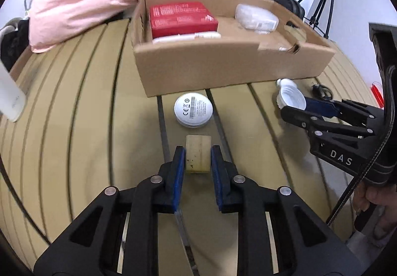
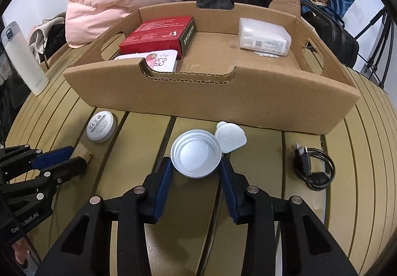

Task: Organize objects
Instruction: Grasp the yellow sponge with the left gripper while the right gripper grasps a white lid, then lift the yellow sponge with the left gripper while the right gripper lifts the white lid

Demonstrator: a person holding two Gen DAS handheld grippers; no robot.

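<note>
Now | slatted table (image 2: pixel 359 151); cardboard tray (image 2: pixel 198 92) | left tongs (image 1: pixel 198 155) clamp block (image 1: pixel 198 151); right tongs (image 2: pixel 196 171) clamp lid (image 2: pixel 196 156)

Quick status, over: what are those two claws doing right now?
Left gripper pinching pale wooden block. Right gripper around white round lid. Open cardboard tray ahead, path unobstructed.

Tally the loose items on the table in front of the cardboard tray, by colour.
White: 3 — round labelled puck, ridged round lid, small flat plastic case
Beige: 1 — rectangular block
Black: 1 — coiled cable
Total: 5
</note>
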